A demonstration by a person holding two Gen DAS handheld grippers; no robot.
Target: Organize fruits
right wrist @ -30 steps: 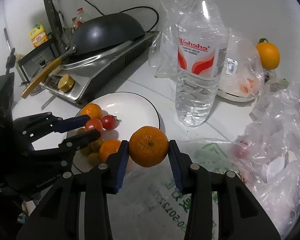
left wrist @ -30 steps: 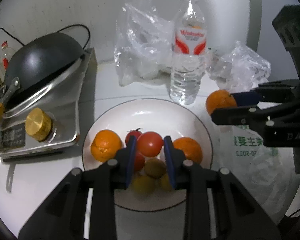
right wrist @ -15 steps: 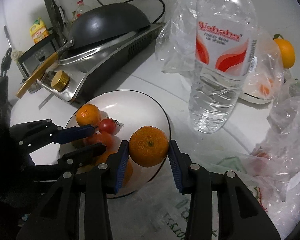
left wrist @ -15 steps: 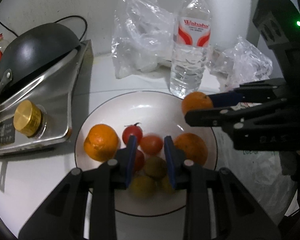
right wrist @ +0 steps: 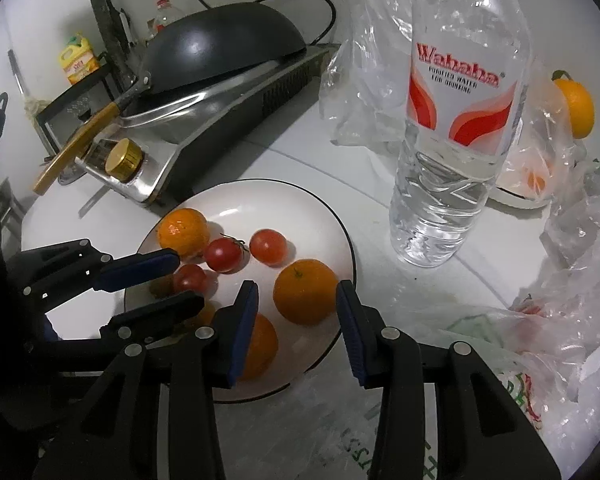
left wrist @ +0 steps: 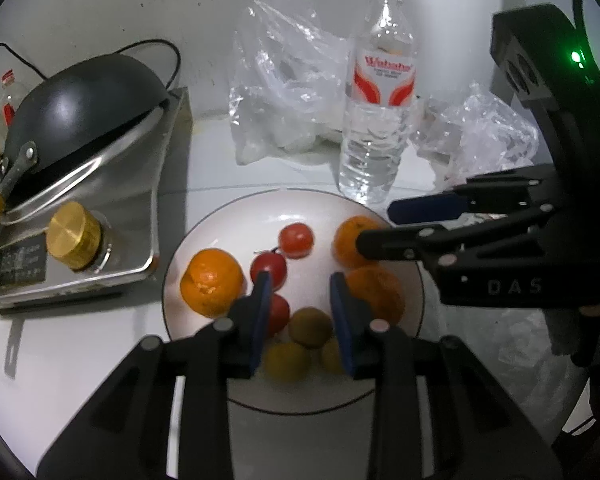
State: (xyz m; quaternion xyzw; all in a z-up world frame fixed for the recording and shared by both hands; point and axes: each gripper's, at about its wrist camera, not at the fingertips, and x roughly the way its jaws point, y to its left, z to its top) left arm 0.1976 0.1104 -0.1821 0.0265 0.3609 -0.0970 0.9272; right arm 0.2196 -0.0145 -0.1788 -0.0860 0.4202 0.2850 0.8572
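Orange down on the plate

My right gripper [right wrist: 296,312] stands apart around the orange [right wrist: 305,291], released onto the plate [right wrist: 332,216]; my left gripper [left wrist: 298,300], empty, opens slightly over the tomatoes [left wrist: 269,267].

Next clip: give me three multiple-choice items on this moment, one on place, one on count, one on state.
1. Where does the water bottle stand relative to the plate? A on it; B behind it; C in front of it.
2. How many tomatoes lie on the plate? A one; B three; C five.
3. What do the left tongs hold? A nothing; B a tomato; C an orange.

Key: B, it stands on the counter past the far rim; B, three red ones show; A, nothing sits between their pads.
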